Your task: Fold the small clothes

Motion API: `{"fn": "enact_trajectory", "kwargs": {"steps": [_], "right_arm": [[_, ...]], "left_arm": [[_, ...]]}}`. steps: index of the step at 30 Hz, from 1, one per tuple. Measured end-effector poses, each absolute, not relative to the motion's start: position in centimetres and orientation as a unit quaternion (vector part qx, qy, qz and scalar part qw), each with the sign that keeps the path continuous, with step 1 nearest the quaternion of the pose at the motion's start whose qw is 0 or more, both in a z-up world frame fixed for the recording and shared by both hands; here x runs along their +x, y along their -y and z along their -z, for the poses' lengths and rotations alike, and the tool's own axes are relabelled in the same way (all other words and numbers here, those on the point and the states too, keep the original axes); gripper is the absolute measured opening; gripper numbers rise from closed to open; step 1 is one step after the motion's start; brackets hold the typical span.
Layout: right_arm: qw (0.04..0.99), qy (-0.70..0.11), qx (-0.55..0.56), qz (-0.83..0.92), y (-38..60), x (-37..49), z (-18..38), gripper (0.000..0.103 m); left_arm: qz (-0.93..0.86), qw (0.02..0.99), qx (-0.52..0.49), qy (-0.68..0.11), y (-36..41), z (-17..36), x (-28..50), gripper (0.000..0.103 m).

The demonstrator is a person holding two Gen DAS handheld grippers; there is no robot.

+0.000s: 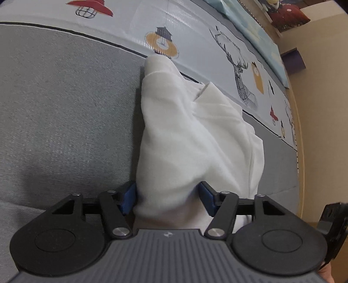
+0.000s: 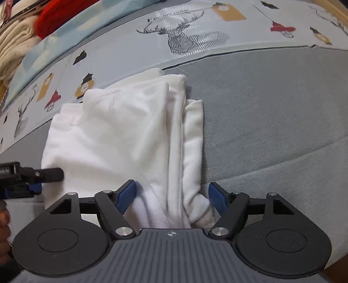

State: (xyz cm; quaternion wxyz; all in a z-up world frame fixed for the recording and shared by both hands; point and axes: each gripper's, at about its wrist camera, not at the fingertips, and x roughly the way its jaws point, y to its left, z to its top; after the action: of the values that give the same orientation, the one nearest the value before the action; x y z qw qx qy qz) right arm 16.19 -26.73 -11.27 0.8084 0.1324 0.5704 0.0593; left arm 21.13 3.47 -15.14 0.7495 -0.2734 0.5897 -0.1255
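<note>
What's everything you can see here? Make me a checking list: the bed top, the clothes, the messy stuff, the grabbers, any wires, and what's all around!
Surface: grey fabric surface, with a printed mat of deer and lamps along its far edge.
Job's things: one white garment, partly folded in layers, its near edge bunched between the fingers of both grippers.
Clutter: red cloth and cream cloth piled beyond the mat.
Grippers: left gripper and right gripper both open, jaws standing either side of the garment.
Cables: nothing seen.
Surroundings: beige wall; purple object against it.
</note>
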Motion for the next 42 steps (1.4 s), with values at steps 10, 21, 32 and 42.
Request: {"fn": "enact_trajectory", "kwargs": {"steps": [10, 21, 32, 42], "right_arm": [[0.833, -0.519, 0.179, -0.076, 24.2, 17.6, 9.7, 0.024], [0.86, -0.49, 0.083, -0.114, 18.5, 17.6, 8.3, 0.043], [0.843, -0.528, -0.012, -0.103, 18.3, 15.8, 8.7, 0.053], [0.933, -0.357, 0.005, -0.056, 21.3, 8.9, 0.8, 0.056]], "left_arm": [[0.125, 0.844, -0.219, -0.473, -7.4, 9.0, 20.6, 0.031], [0.11, 0.826, -0.214, -0.509, -12.4, 9.1, 18.9, 0.04], [0.028, 0.879, 0.028, -0.476, -7.8, 6.4, 13.6, 0.061], [-0.017, 0.959, 0.038, -0.282, -3.9, -2.5, 2.0, 0.09]]}}
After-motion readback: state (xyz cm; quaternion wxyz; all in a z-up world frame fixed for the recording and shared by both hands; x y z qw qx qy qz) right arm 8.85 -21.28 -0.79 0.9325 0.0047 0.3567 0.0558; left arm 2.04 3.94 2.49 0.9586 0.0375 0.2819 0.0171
